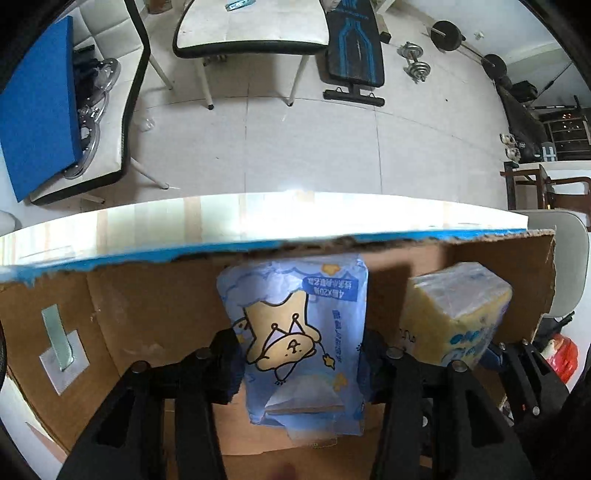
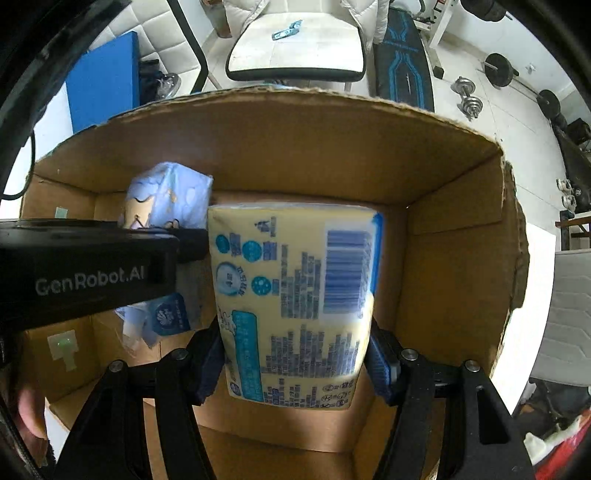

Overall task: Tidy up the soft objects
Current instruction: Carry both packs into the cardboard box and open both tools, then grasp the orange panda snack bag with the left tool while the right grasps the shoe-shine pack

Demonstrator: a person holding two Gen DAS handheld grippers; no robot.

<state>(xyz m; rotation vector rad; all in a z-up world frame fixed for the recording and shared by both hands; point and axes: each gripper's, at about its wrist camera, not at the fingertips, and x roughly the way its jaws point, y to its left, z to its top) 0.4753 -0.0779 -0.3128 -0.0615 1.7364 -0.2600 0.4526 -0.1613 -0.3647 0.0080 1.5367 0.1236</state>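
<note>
An open cardboard box lies below both grippers. My left gripper points down into it, its pads touching both sides of a blue tissue pack printed with a cartoon star. My right gripper is shut on a yellow tissue pack with a barcode, held upright inside the box. In the left wrist view the yellow pack hangs just right of the blue one. The right wrist view shows the blue pack to the left of the yellow one, partly hidden by the left gripper's black housing.
The box sits on a white table near its far edge. Beyond on the tiled floor stand a white chair, a weight bench, dumbbells and a blue board leaning on another chair.
</note>
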